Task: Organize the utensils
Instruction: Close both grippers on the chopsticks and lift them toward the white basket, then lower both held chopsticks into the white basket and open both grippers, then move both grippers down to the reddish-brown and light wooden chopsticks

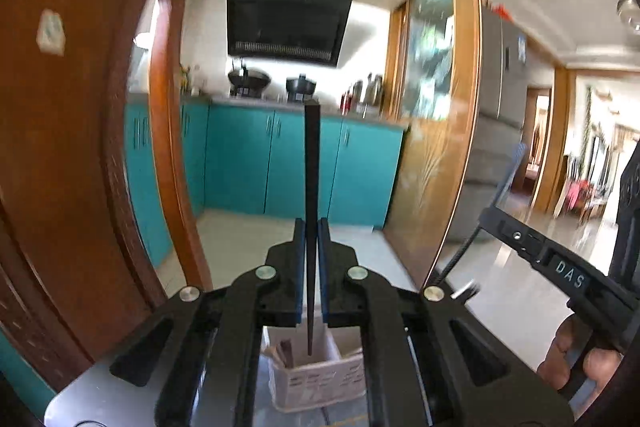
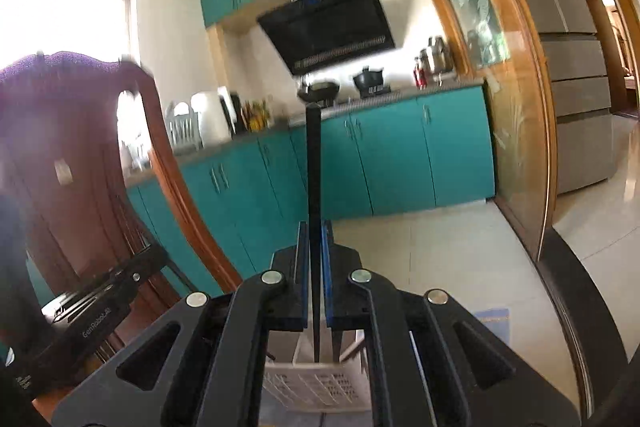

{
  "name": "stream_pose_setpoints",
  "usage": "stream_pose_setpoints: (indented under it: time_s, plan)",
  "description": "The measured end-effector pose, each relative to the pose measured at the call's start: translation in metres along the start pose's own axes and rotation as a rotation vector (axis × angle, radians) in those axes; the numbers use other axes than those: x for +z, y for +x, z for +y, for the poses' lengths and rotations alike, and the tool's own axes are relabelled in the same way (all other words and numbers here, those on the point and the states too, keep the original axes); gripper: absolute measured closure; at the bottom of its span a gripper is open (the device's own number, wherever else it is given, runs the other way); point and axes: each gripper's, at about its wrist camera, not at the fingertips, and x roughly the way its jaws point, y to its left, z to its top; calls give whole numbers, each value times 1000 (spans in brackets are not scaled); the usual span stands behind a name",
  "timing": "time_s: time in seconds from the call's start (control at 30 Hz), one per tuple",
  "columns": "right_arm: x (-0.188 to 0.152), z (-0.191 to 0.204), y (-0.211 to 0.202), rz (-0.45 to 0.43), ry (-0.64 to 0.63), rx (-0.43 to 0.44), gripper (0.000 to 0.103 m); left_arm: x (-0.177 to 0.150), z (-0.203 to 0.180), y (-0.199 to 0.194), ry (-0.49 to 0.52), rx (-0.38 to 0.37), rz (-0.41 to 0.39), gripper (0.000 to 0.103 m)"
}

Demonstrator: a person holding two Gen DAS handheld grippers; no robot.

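My left gripper [image 1: 311, 227] is shut on a black chopstick [image 1: 311, 163] that stands upright between its blue pads, thin tip pointing down over a white slotted utensil basket [image 1: 320, 379]. Brown utensils lean inside that basket. In the right wrist view, my right gripper [image 2: 315, 227] is shut on a second black chopstick [image 2: 314, 167], also upright, its tip hanging just above the white basket [image 2: 316, 387]. The right gripper's body [image 1: 560, 267], with a hand on it, shows at the right edge of the left wrist view. The left gripper's body [image 2: 92, 315] shows at lower left in the right wrist view.
A brown wooden chair back [image 1: 80, 147] stands close on the left. Teal kitchen cabinets [image 1: 280, 163], a counter with pots and a black range hood [image 1: 284, 19] are ahead across a pale tiled floor. A wood-framed glass door [image 2: 516, 107] and a grey fridge [image 2: 576, 67] are to the right.
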Motion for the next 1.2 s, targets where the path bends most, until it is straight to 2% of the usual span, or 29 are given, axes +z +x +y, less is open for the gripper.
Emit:
stream_pose_setpoints:
  time_s: [0.13,0.27,0.4,0.47,0.53,0.63,0.67,0.7,0.73,0.8,0.93,0.97,1.03,1.1,1.2]
  plan:
    - [-13,3,11,43,-34,-11,97,-14,-6,14,52,26,40,96]
    - [-19,7,14,60,-42,-20,93,-16,-2,23,41,28,72,96]
    - [-18,8,4,35,-48,-18,75,-17,7,16,19,27,70,96]
    - [-18,7,-7,14,-43,-3,74,-17,9,12,10,20,61,93]
    - [-19,7,-21,-14,-48,25,74,-18,10,4,5,15,43,91]
    - [-29,15,-45,-50,-102,109,74,-26,18,-20,-21,3,-31,84]
    - [-40,20,-51,-47,-140,170,74,-28,21,-28,-32,1,-60,81]
    - [-52,23,-54,-19,-171,207,74,-30,22,-33,-37,5,-72,81]
    - [-67,26,-50,47,-202,219,74,-33,24,-37,-41,13,-76,81]
    - [-102,26,-25,244,-230,200,74,-42,30,-41,-53,23,-58,80]
    - [-186,9,41,711,-151,102,74,-62,35,-37,-38,43,36,77]
    - [-199,7,49,765,-146,89,74,-69,34,-34,-21,51,72,75]
    - [-215,8,57,816,-154,68,74,-78,31,-29,9,77,125,70]
    - [-226,12,62,849,-165,56,74,-88,28,-22,24,91,188,70]
    - [-232,23,62,827,-236,15,74,-96,30,-15,1,69,241,70]
